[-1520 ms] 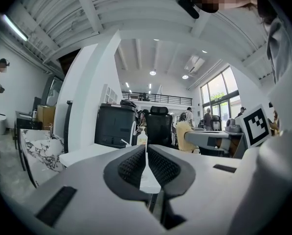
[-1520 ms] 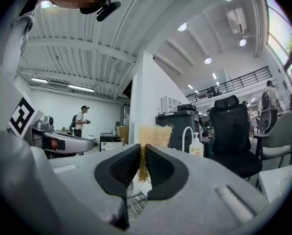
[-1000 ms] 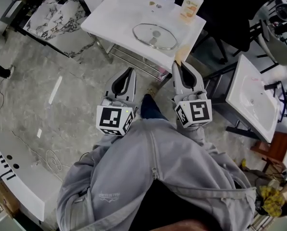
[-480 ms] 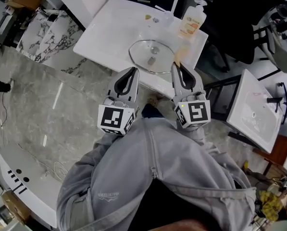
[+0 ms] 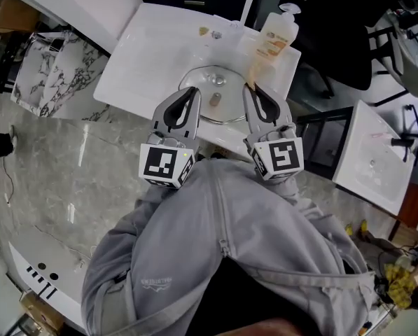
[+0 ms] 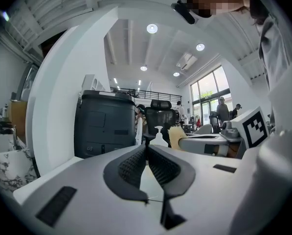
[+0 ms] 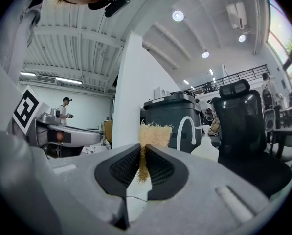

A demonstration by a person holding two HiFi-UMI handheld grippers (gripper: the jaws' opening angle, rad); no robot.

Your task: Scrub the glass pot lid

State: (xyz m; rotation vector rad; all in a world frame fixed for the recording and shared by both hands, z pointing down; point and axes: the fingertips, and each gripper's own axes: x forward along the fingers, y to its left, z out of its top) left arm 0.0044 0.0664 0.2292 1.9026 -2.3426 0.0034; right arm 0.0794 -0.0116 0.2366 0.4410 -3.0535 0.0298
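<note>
The glass pot lid (image 5: 219, 82) lies flat on the white sink counter (image 5: 152, 47), with its knob (image 5: 213, 100) showing between my two grippers. My left gripper (image 5: 192, 89) reaches over the lid's left rim with its jaws shut and nothing between them (image 6: 146, 148). My right gripper (image 5: 247, 88) reaches over the lid's right rim, shut on a tan scrub pad (image 5: 253, 72). In the right gripper view the pad (image 7: 154, 133) sticks up from between the jaws. Whether either gripper touches the lid cannot be told.
A soap pump bottle (image 5: 275, 30) and a curved white faucet (image 5: 249, 5) stand at the counter's far side. A second white basin (image 5: 373, 152) is at the right, a marble slab (image 5: 47, 68) at the left. A black office chair (image 7: 243, 126) is behind.
The person has stepped up to the counter. Both grippers have moved forward together, from short of its near edge to either side of the lid. The pad stays held.
</note>
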